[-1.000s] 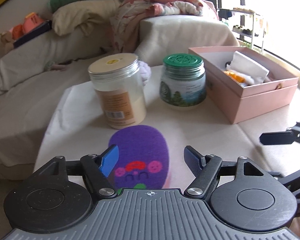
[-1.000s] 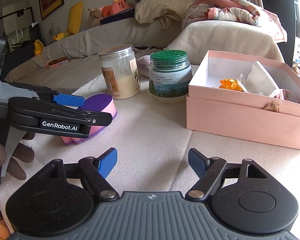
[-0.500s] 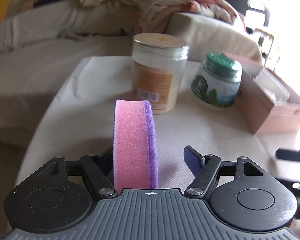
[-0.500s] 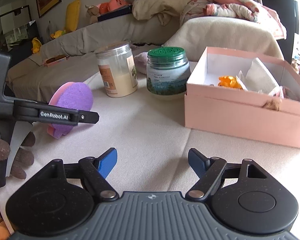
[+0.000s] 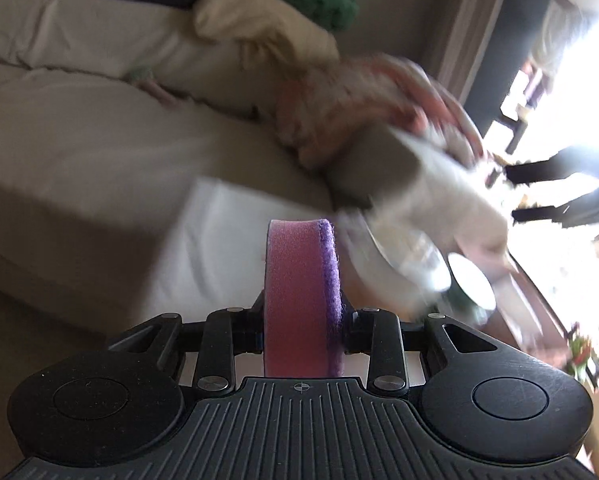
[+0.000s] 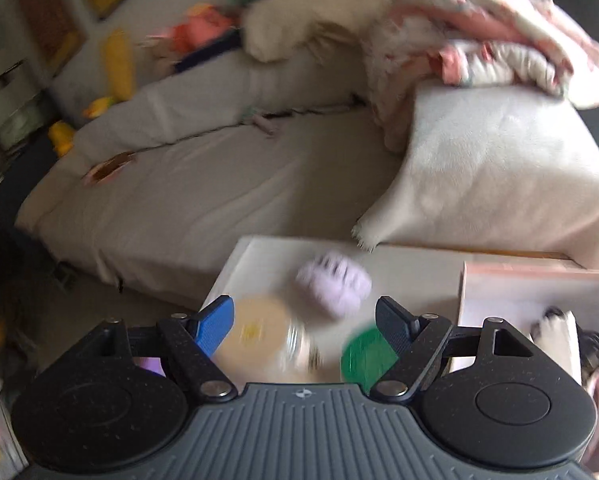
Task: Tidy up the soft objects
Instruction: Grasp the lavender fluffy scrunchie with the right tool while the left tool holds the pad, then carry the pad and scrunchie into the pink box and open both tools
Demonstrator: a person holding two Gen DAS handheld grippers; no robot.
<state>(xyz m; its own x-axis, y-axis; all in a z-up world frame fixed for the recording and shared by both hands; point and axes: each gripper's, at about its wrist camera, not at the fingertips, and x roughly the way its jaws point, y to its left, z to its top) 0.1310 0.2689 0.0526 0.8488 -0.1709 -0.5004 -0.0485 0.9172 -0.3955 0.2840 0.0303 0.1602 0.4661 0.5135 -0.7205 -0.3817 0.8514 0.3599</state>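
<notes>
Sponge (image 5: 302, 300), pink foam with a purple scrub face, stands on edge pinched in the left tongs (image 5: 303, 330) above the table (image 5: 219, 248). Light and squashy, it looks best gripped across its flat faces. Right tongs (image 6: 305, 320) gape wide, empty.

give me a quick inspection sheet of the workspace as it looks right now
surface: white-covered table, partly in view, blurred
job's things: pink and purple sponge held on edge, lifted; lilac plush lies on the table behind the jars
clutter: silver-lidded jar and green-lidded jar side by side; open pink box to the right with contents too blurred to name
grippers: left gripper shut on the sponge; right gripper open, empty, above the jars
cables: nothing seen
surroundings: covered sofa with pillows, a floral blanket and toys; bright window
</notes>
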